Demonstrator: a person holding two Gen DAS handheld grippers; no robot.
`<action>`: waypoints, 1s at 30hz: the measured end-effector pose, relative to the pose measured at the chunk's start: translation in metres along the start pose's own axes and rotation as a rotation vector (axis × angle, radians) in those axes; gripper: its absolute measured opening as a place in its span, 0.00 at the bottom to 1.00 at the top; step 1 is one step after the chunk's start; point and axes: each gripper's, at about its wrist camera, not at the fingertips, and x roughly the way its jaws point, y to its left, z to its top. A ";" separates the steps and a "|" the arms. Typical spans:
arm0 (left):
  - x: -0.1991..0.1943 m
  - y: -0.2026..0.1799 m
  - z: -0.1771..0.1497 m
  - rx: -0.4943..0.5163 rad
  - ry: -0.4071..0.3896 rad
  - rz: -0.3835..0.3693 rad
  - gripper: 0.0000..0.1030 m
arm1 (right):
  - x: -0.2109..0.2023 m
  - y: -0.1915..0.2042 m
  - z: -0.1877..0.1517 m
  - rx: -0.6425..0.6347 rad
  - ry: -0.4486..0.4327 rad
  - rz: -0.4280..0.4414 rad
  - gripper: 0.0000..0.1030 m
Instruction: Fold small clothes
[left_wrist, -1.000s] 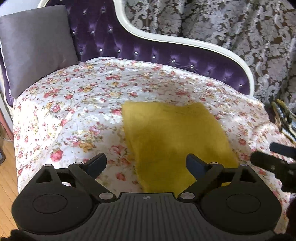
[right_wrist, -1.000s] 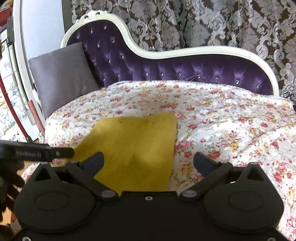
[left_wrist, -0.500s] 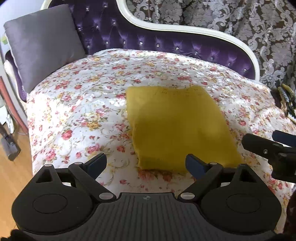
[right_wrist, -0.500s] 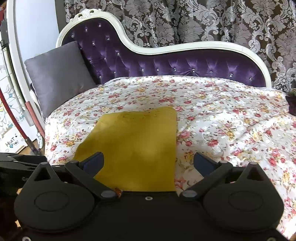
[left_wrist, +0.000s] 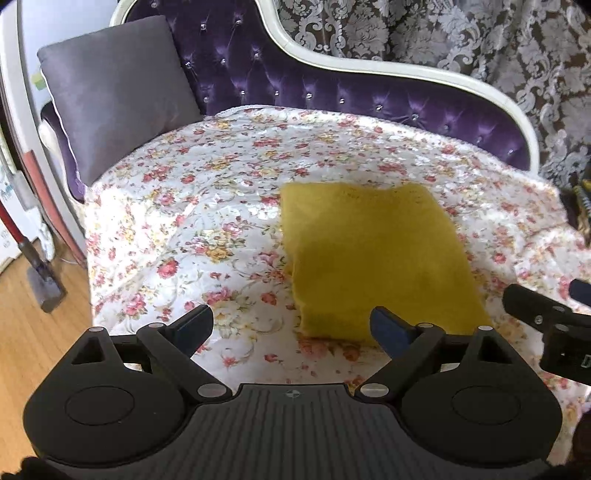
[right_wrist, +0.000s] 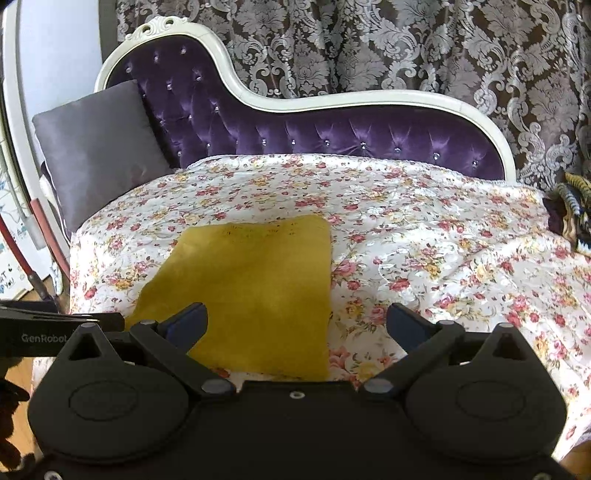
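Note:
A folded mustard-yellow garment (left_wrist: 376, 258) lies flat as a neat rectangle on the floral cover (left_wrist: 207, 206) of a purple chaise. It also shows in the right wrist view (right_wrist: 255, 284). My left gripper (left_wrist: 291, 326) is open and empty, hovering near the garment's near-left corner. My right gripper (right_wrist: 295, 325) is open and empty, above the garment's near-right edge. The right gripper's body shows at the right edge of the left wrist view (left_wrist: 546, 321). The left gripper's body shows at the left of the right wrist view (right_wrist: 55, 328).
A grey cushion (left_wrist: 114, 92) leans at the chaise's left end. The tufted purple backrest (right_wrist: 332, 136) with white frame runs along the back. Patterned curtains (right_wrist: 406, 48) hang behind. A dark striped item (right_wrist: 572, 210) lies at the right end. Wooden floor (left_wrist: 29, 325) is at left.
Both grippers have pulled back and up from the garment, so more of the chaise shows. The garment lies still and folded. Both jaws stay open.

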 end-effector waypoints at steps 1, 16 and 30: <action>-0.001 0.002 0.000 -0.012 -0.002 -0.025 0.89 | 0.000 0.000 0.000 0.008 0.003 -0.002 1.00; 0.001 0.006 -0.010 0.007 0.051 -0.095 0.86 | -0.003 0.005 0.001 0.042 0.043 0.073 1.00; -0.001 -0.005 -0.013 0.056 0.043 -0.019 0.86 | 0.001 0.007 -0.003 0.017 0.056 0.068 1.00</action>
